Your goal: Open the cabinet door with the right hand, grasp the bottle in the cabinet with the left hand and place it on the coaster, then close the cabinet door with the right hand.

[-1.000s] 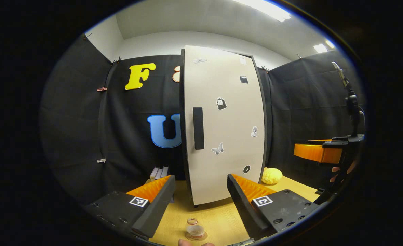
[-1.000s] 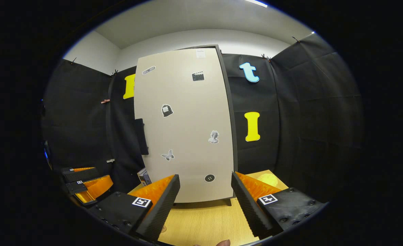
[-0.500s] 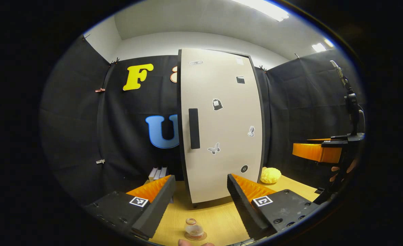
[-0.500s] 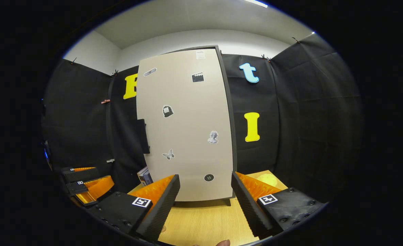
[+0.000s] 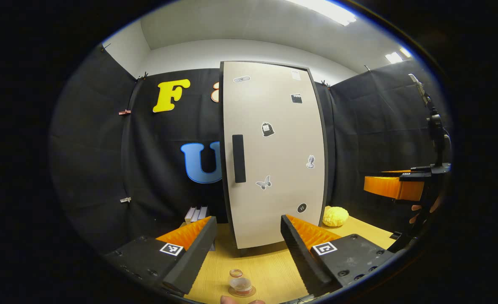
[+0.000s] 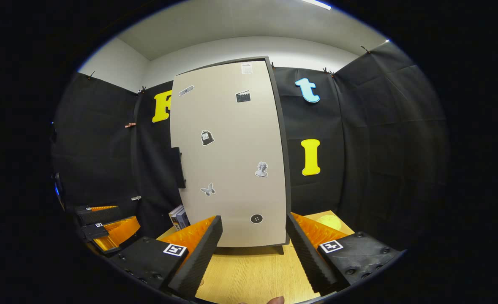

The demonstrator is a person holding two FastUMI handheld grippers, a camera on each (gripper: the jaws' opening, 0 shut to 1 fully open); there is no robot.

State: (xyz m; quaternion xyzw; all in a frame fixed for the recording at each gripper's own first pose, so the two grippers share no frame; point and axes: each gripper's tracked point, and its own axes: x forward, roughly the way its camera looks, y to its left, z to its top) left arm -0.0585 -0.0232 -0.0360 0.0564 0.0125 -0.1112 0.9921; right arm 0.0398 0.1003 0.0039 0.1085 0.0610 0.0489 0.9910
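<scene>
Since the bottle (image 5: 240,283) already sits on its coaster (image 5: 241,291) at bottom centre and the cabinet door (image 5: 274,156) looks shut mid-frame, I'd say we're basically done; left gripper (image 5: 246,245) and right gripper (image 6: 253,247) both hang apart, empty, so next just back off.

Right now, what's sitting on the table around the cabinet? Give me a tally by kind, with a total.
Cabinet: 1
Bottle, on the coaster: 1
Coaster: 1
Yellow lumpy thing by the cabinet's right foot: 1
Stack of books left of the cabinet: 1, number of books unclear
Total: 5
</scene>
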